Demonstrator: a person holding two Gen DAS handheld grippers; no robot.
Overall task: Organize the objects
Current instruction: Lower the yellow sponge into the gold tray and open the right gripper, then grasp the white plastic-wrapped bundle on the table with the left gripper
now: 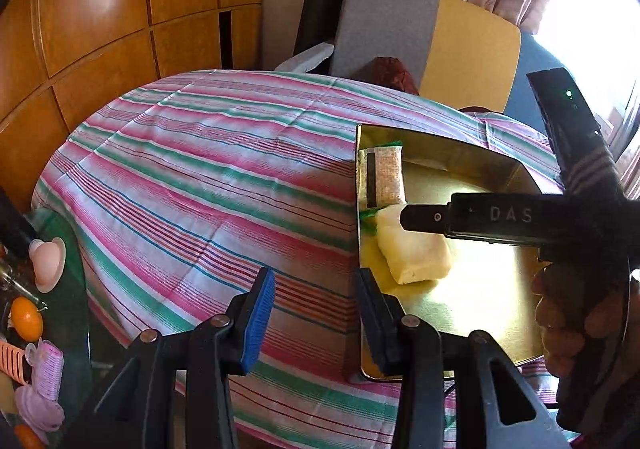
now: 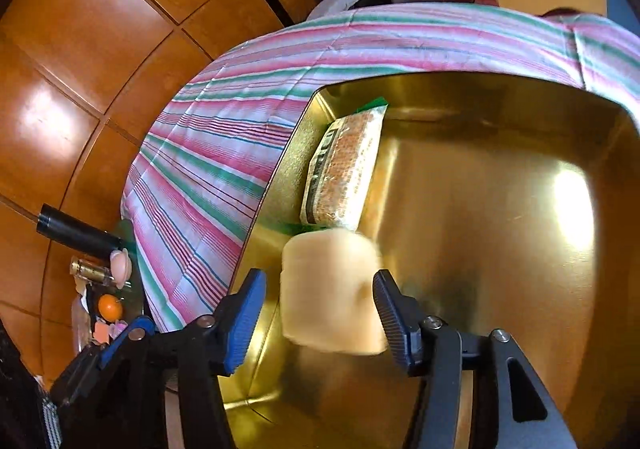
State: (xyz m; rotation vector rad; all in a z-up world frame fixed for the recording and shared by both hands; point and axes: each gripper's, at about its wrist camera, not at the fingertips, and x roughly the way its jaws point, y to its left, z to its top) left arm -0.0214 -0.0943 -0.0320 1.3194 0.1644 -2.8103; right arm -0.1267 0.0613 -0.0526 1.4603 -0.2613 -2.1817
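Right wrist: pale soft block (image 2: 332, 289); gold tin (image 2: 500, 209)

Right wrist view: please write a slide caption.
Open right gripper above a pale packet in the gold tin.

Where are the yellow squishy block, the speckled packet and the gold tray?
yellow block (image 2: 332, 293), right wrist view, middle of its front face.
speckled packet (image 1: 386, 177), left wrist view, middle of its speckled top.
gold tray (image 2: 500, 209), right wrist view, bare floor of the tray.
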